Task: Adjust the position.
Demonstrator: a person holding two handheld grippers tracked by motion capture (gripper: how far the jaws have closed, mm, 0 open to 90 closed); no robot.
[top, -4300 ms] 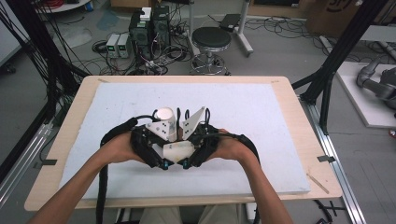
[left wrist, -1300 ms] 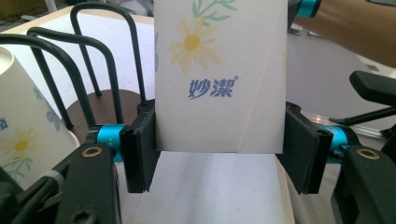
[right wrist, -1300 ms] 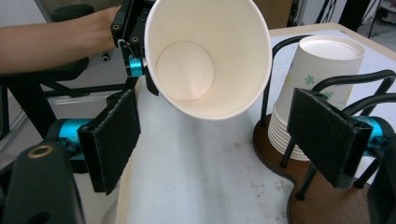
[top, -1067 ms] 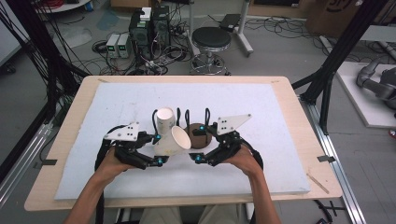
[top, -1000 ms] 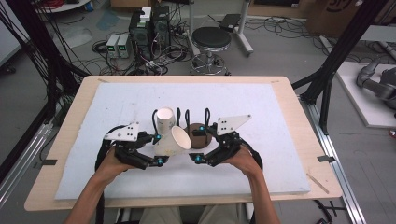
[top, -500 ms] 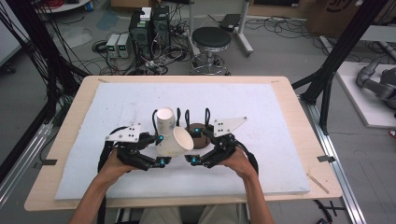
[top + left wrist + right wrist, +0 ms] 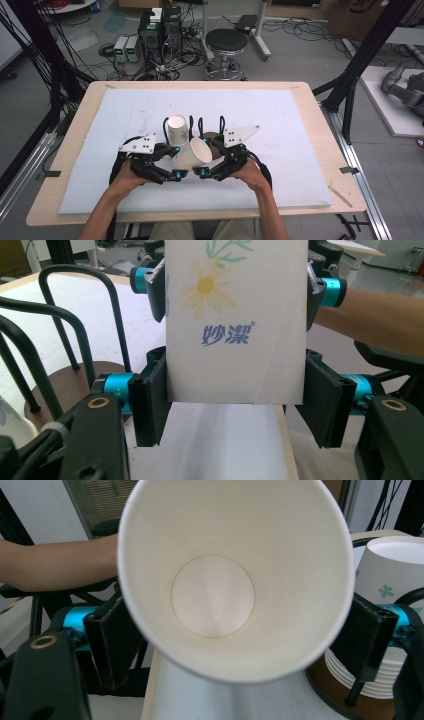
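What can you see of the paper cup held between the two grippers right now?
The paper cup is white, thin-walled, with a rolled rim and a flat round bottom, empty inside. Its side carries a yellow daisy print and blue lettering. It lies tipped sideways above the white mat, mouth toward the right gripper. The left gripper clamps its base end; the right gripper's jaws stand at its rim end. Another cup stands behind it.

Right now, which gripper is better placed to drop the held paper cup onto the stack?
Probably right: the right gripper holds the paper cup at its rim, and the cup stack sits just beyond it.
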